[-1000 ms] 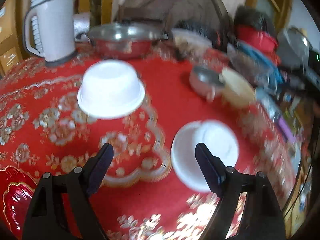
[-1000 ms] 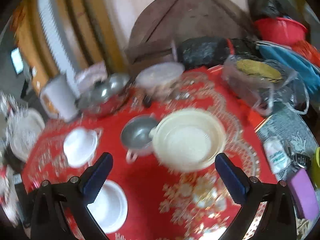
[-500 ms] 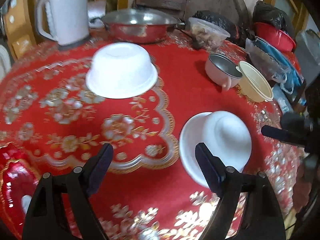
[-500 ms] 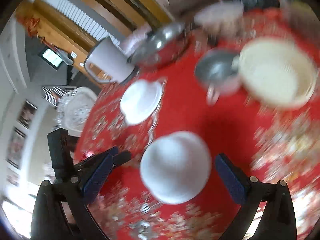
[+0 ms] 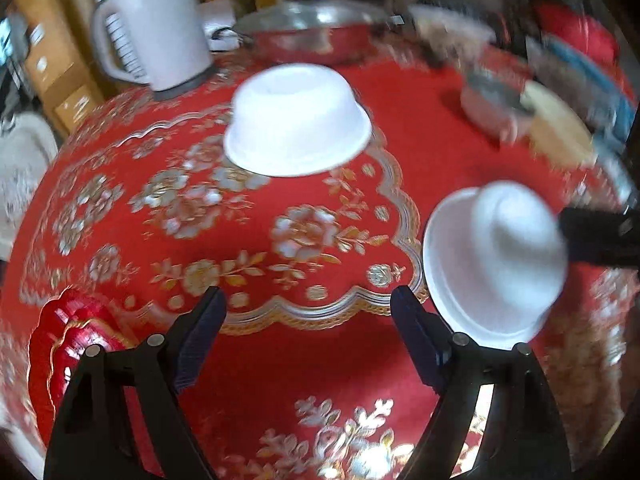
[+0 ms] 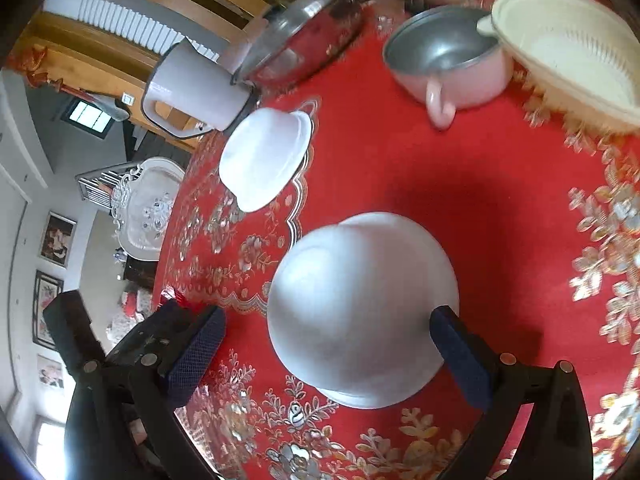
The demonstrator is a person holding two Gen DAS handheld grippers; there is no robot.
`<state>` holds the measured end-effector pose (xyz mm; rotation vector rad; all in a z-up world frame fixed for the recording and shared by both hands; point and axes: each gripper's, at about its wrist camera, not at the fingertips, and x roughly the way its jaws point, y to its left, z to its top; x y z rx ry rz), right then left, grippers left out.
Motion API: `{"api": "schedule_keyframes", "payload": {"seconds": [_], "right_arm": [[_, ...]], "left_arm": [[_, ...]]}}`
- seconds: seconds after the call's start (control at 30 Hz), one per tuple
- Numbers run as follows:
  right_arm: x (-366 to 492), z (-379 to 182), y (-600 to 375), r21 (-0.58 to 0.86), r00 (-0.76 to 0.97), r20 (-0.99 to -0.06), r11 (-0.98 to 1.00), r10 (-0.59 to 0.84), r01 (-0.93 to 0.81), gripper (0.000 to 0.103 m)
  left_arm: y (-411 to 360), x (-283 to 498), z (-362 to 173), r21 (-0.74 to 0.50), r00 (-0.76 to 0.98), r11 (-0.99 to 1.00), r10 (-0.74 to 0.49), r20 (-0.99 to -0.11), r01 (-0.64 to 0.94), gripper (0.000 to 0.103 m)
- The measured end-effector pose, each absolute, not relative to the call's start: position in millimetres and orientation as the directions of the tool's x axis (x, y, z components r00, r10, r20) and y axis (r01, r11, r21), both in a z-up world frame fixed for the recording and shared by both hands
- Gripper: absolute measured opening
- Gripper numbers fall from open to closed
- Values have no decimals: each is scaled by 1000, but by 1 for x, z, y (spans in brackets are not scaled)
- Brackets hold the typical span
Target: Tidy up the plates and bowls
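A: Where's the near bowl (image 6: pixel 362 312)?

B: Upside down on the red counter (image 6: pixel 440 168), between the fingers of the right tongs (image 6: pixel 326 354), which are spread wide and not pressing it. The left tongs (image 5: pixel 308 336) gape over bare cloth; a second upturned bowl (image 5: pixel 298 132) sits beyond them.

A: How would it handle?

B: Probably light, thin, smooth and slippery. I'd pinch across the sides low, near the rim, gently.

Bare red cloth (image 5: pixel 304 364) between two upturned white bowls (image 5: pixel 298 120) (image 6: pixel 360 304) — far edge crowded with pots (image 6: pixel 452 64).
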<state>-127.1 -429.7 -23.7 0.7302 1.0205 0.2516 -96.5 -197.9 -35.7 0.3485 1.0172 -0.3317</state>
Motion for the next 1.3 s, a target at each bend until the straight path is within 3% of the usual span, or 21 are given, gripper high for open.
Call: {"api": "schedule_keyframes", "payload": {"seconds": [0.27, 0.4, 0.43, 0.47, 0.5, 0.6, 0.67, 0.83, 0.9, 0.97, 1.03, 1.3], "right_arm": [[-125, -30, -431, 707, 544, -651, 684, 530, 180, 103], [-118, -25, -428, 710, 526, -667, 664, 527, 235, 102], [-118, -9, -416, 832, 543, -512, 542, 666, 120, 97], [-121, 19, -401, 914, 539, -282, 392, 794, -100, 82], [-128, 49, -389, 877, 562, -245, 427, 790, -218, 79], [-135, 76, -378, 782, 636, -340, 584, 692, -218, 97], [-129, 64, -378, 801, 616, -356, 569, 702, -186, 99], [-104, 8, -374, 808, 561, -485, 590, 671, -8, 102], [-98, -6, -371, 832, 548, -480, 553, 686, 36, 102], [-89, -16, -362, 882, 527, -410, 470, 744, 23, 102], [-77, -25, -349, 917, 510, -352, 398, 785, 22, 102], [-61, -57, -325, 922, 483, -368, 380, 794, 77, 101]], "left_arm": [[-169, -117, -13, 103, 550, 911, -149, -822, 400, 84], [-136, -121, 13, 24, 572, 929, -208, -793, 370, 84], [-123, -123, 22, 13, 596, 936, -214, -774, 353, 84], [-113, -123, 27, 12, 610, 941, -210, -764, 338, 84], [-105, -122, 30, 7, 617, 945, -208, -759, 327, 84], [-73, -104, 35, -21, 627, 967, -182, -757, 254, 84], [-64, -85, 35, -43, 610, 970, -184, -771, 239, 84], [-70, -24, 39, 40, 570, 974, -96, -816, 222, 84], [-75, -6, 34, 28, 527, 973, -99, -844, 227, 84], [-74, 10, 22, -85, 430, 970, -178, -885, 226, 84], [-77, 13, 9, -108, 392, 970, -188, -901, 217, 84], [-95, 19, -25, -161, 276, 963, -218, -936, 216, 85]]}}
